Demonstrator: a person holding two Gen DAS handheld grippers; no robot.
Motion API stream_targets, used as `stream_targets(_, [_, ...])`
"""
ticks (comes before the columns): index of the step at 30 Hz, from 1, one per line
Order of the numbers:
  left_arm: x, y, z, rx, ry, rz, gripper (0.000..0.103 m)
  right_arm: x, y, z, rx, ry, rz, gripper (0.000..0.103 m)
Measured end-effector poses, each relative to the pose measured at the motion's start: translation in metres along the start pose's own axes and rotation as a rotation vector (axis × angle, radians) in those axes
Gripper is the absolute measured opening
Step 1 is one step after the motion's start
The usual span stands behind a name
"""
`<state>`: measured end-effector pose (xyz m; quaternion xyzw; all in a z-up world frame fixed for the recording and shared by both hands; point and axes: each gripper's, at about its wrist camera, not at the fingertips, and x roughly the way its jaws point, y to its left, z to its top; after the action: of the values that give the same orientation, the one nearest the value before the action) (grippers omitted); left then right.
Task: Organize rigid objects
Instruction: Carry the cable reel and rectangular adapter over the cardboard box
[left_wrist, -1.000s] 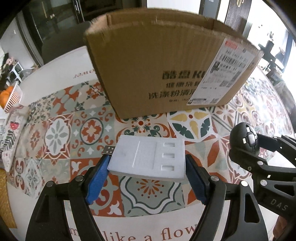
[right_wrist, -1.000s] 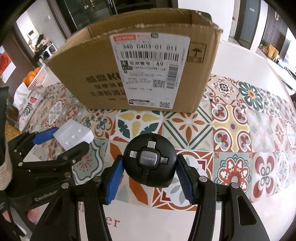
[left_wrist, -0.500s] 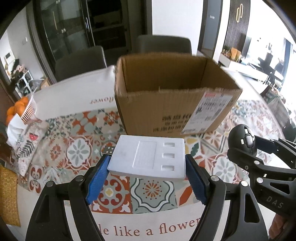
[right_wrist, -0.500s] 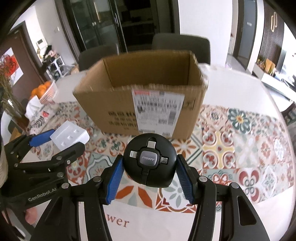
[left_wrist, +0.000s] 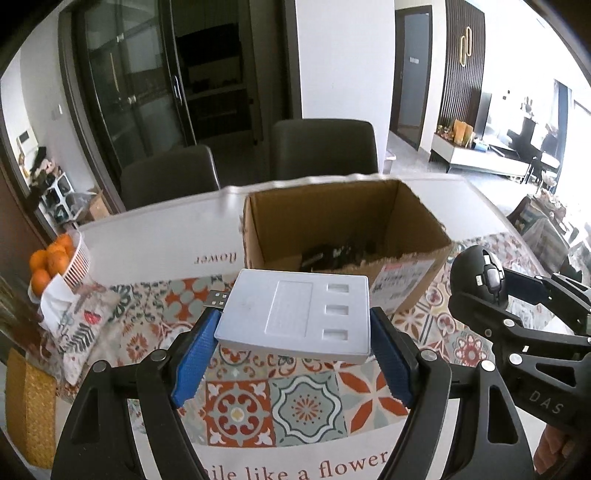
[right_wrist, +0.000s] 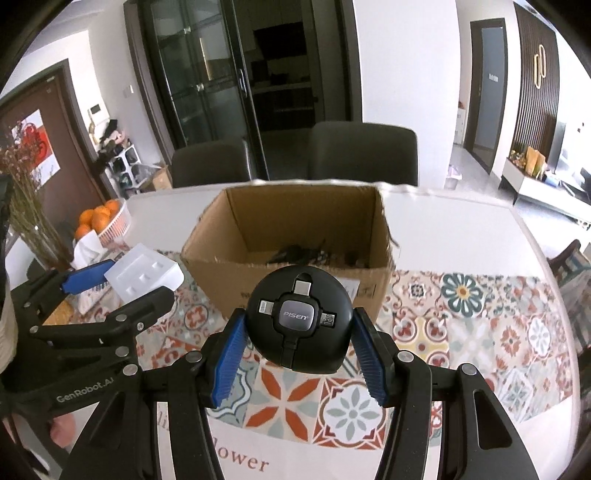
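Above the table (left_wrist: 155, 240), the left gripper (left_wrist: 295, 332) pinched a white charger (left_wrist: 295, 314) by its two short ends. It lay flat, its long side running left to right between the blue pads (left_wrist: 194, 354). Its USB plug (left_wrist: 218, 299) stuck out at the far left corner, pointing away from the camera.

The right gripper (right_wrist: 297, 347) squeezed a round black adapter (right_wrist: 299, 321), face up toward the camera, with its connectors pointing out like a cross. Both things hung in the air, just in front of the open box (right_wrist: 291, 236). Dark things lay inside the box.

A cloth (right_wrist: 461, 325) with bright tile shapes covered the white table. Oranges (left_wrist: 48, 262) sat in a basket at the left. Two dark chairs (right_wrist: 364, 155) stood behind the table, and glass doors (right_wrist: 207, 81) behind them.
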<state>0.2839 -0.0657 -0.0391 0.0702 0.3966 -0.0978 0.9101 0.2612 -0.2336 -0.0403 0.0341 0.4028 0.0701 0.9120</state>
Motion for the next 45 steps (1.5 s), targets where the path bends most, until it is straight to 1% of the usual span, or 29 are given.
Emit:
stream_targets(9, [-0.003,0.005,0.033,-0.005,-0.045,0.004,0.080,-0.005,-0.002,0.032,-0.020,-0.046,-0.016,0.057])
stream_targets(18, [0.000,0.007,0.067,-0.003,-0.071,0.012,0.080,0.001,-0.008,0.067,-0.038,-0.073,-0.019,0.057])
stream_targets(26, [0.021,0.014,0.091,-0.019,-0.044,0.011,0.080,0.019,-0.014,0.090,-0.032,-0.056,-0.005,0.057])
stream_targets(31, [0.045,0.018,0.101,-0.038,0.016,0.011,0.080,0.047,-0.022,0.102,-0.013,0.009,0.012,0.057])
stream_targets(35, [0.068,0.020,0.104,-0.046,0.074,0.008,0.080,0.070,-0.026,0.108,-0.006,0.062,0.008,0.057])
stream_targets(40, [0.098,0.022,0.107,-0.045,0.142,-0.013,0.080,0.102,-0.031,0.114,-0.017,0.138,0.012,0.056])
stream_targets(43, [0.115,0.020,0.109,-0.047,0.185,0.001,0.080,0.117,-0.034,0.116,-0.017,0.175,0.027,0.057])
stream_targets(45, [0.125,0.021,0.110,-0.058,0.219,-0.004,0.080,0.132,-0.037,0.116,-0.010,0.224,0.033,0.057])
